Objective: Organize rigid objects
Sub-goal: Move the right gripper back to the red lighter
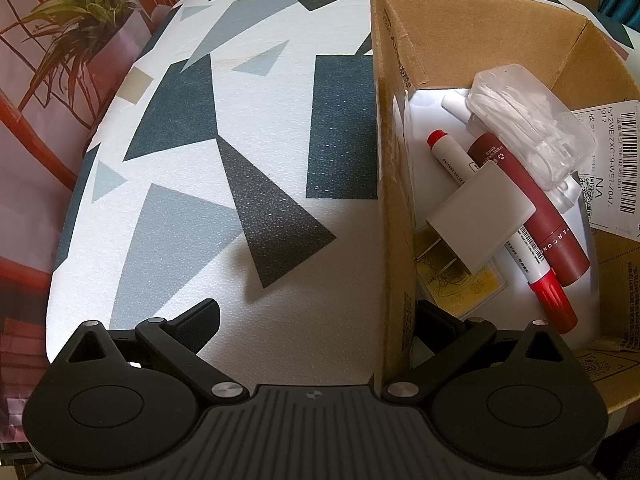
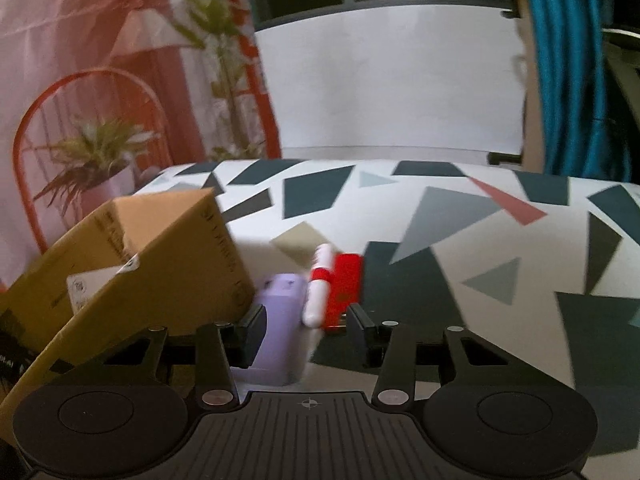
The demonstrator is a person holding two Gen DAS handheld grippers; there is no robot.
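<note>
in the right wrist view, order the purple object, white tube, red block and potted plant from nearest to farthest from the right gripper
1. purple object: between the open fingers, on the left.
2. white tube and red block: side by side just ahead, too close to call.
3. potted plant: far left, behind the cardboard box.

Left wrist view looks steeply down, close; right looks shallower — both catch the cardboard box (image 1: 394, 184) (image 2: 160, 264).
</note>
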